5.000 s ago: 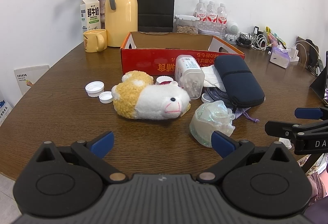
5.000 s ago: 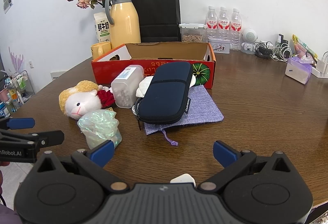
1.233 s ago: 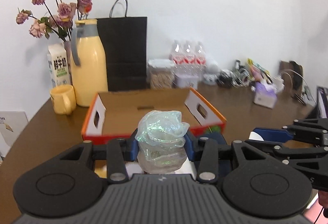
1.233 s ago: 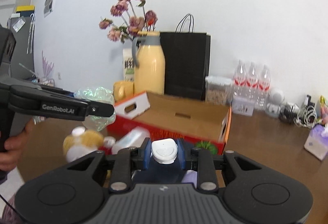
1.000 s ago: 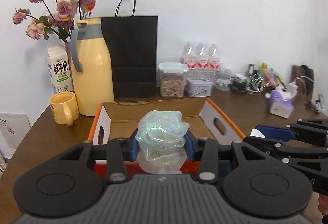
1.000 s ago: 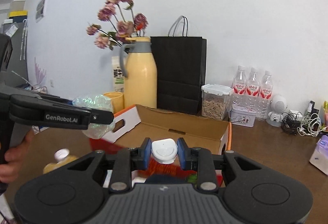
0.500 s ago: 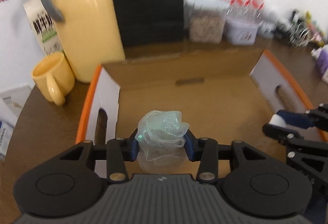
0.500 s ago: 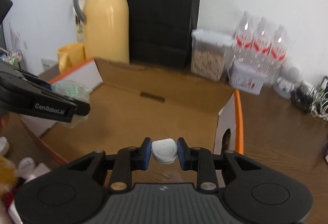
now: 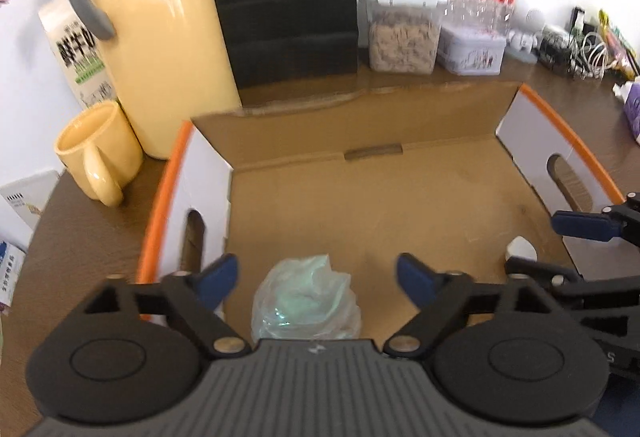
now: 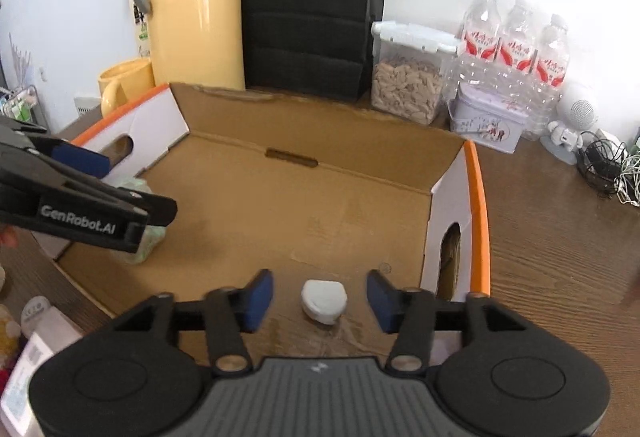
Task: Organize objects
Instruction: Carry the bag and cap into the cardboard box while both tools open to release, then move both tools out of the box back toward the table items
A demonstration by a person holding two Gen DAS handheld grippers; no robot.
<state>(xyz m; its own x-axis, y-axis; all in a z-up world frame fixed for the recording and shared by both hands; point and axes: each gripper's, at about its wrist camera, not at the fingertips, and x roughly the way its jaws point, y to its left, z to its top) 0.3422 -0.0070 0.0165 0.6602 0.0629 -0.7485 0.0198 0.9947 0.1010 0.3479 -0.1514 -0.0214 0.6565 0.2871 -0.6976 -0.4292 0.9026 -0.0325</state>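
The left hand-held gripper [image 9: 316, 277] hangs low over the cardboard box [image 9: 360, 205], its blue jaws opening wide. Between them, touching neither pad, a crumpled iridescent plastic bag [image 9: 306, 303] sits on the box floor at the lower middle of the left wrist view, near the left wall.

The right hand-held gripper [image 10: 320, 295] is also over the box, its jaws opening too. A small white cap [image 10: 324, 301] lies between them on the cardboard, clear of both pads, at the lower centre of the right wrist view, close to the orange-edged right wall.

Beyond the box, in the upper left of both views, a yellow thermos jug [image 9: 160, 37] stands on the brown tabletop [image 10: 560, 257] with a yellow mug [image 9: 96, 153] beside it. A black paper bag [image 10: 312, 5] stands behind the box, and to the upper right are a clear food container [image 10: 408, 77] and water bottles [image 10: 516, 49].
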